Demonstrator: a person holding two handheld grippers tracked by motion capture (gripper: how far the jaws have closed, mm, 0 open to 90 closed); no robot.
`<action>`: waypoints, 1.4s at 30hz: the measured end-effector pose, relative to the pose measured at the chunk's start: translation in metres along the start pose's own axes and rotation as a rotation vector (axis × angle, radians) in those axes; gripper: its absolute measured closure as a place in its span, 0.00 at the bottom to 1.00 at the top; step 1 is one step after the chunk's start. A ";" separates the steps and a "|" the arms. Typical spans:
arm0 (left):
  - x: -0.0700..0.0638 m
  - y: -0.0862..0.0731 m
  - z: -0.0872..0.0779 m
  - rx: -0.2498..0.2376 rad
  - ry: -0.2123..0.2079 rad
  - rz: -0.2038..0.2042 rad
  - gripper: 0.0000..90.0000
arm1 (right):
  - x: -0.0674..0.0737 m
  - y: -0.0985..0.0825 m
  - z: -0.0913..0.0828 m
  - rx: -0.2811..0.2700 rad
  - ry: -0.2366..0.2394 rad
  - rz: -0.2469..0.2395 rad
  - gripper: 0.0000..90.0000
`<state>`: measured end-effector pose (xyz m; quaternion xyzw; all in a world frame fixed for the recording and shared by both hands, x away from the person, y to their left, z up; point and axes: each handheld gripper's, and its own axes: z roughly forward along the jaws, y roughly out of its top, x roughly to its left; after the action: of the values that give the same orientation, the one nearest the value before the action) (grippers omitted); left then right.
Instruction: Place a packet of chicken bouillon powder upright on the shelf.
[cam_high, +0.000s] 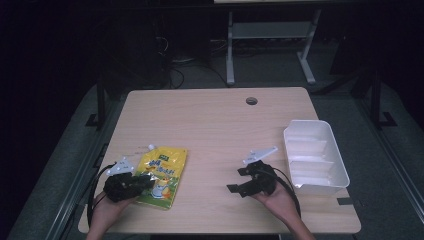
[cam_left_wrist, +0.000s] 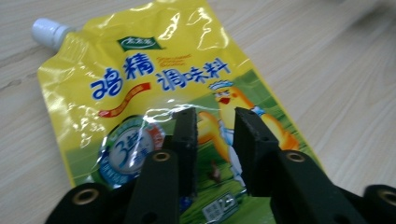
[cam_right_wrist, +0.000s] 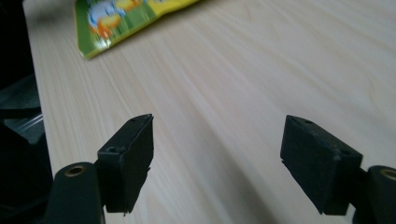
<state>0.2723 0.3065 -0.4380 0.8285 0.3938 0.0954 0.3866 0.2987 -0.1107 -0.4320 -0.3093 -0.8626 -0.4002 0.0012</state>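
1. Lying flat on the pale wooden counter (cam_high: 220, 125), near its front-left corner, is a yellow spouted pouch (cam_high: 161, 175) printed with blue characters and a cartoon chick; its white screw cap (cam_left_wrist: 46, 31) points away from the person, toward the far side.
2. Left gripper (cam_high: 142, 181): held in the person's left hand (cam_high: 107, 207), it reaches in over the lower, green-printed part of the pouch. Seen along the gripper's own view, its two black fingers (cam_left_wrist: 187, 135) stand a narrow gap apart above the chick picture. They are not pressed together; whether the pads pinch the film cannot be told.
3. Right gripper (cam_high: 239, 180): carried in the right hand (cam_high: 277, 197) toward the front-right of the counter, well apart from the pouch. Its fingers (cam_right_wrist: 128, 158) are spread wide with bare wood between them and hold nothing; a corner of the pouch (cam_right_wrist: 116, 23) shows farther off.
4. White plastic bin (cam_high: 315, 156): stands at the right edge of the counter, just beside the right gripper, with inner dividers.
5. Round cable hole (cam_high: 251, 101): set near the far edge of the counter.
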 end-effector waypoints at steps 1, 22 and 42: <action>0.001 0.000 0.000 0.001 0.002 -0.004 0.81 | 0.001 0.008 0.004 0.007 0.009 -0.008 0.27; 0.022 -0.008 -0.003 0.034 0.039 -0.062 1.00 | -0.010 0.144 0.111 0.105 0.049 0.006 0.31; 0.024 -0.009 -0.001 0.026 0.032 -0.068 1.00 | -0.020 0.141 0.150 0.146 0.158 0.136 0.48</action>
<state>0.2825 0.3282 -0.4469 0.8180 0.4290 0.0902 0.3724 0.4274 0.0511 -0.4422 -0.3336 -0.8638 -0.3585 0.1185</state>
